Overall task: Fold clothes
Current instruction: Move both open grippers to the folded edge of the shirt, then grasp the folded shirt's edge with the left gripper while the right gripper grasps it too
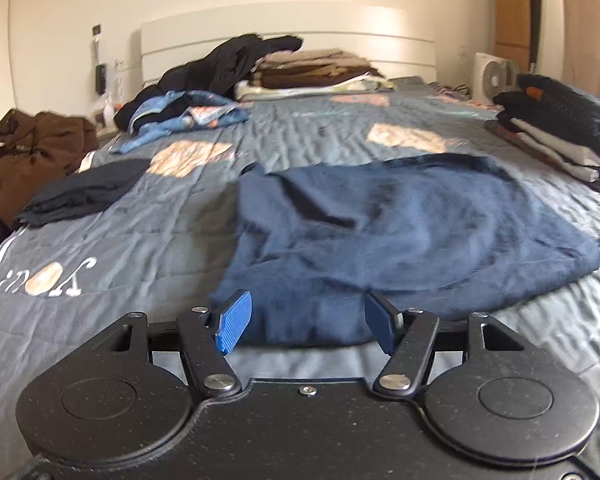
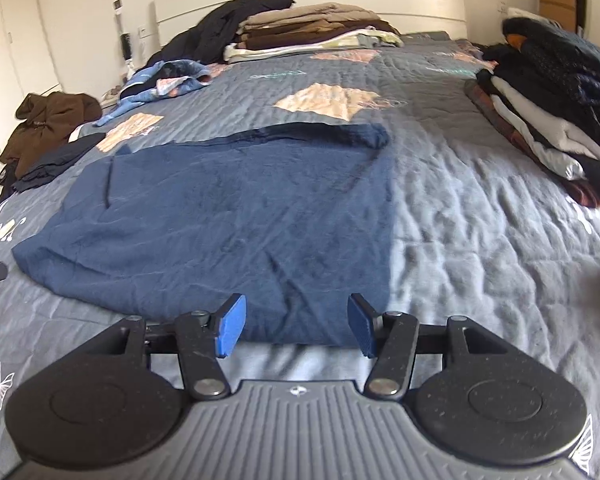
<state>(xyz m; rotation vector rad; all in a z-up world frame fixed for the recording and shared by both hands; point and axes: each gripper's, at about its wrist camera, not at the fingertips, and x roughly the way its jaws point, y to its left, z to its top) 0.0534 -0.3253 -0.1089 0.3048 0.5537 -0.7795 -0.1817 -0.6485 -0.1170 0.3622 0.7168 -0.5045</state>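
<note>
- The left gripper is held low and level over the near edge of the bed, aimed toward the headboard; its blue pads are spread wide and nothing is held between them.
- The right gripper is held in the same low, level pose, its jaws likewise wide apart and empty.
- The near hem of a navy garment is framed between each pair of fingers; whether cloth is touched cannot be told.
- The garment is laid nearly flat and creased on the grey-blue quilt, with a narrow strip folded along its far edge at 12 o'clock.
- In the right wrist view, part of the left gripper is seen at 9 o'clock, just beside the garment's corner.
- A small dark folded piece lies at 10 o'clock, a loose blue patterned garment beyond it.
- Folded stacks are seen at 12 o'clock and at 2 o'clock.
</note>
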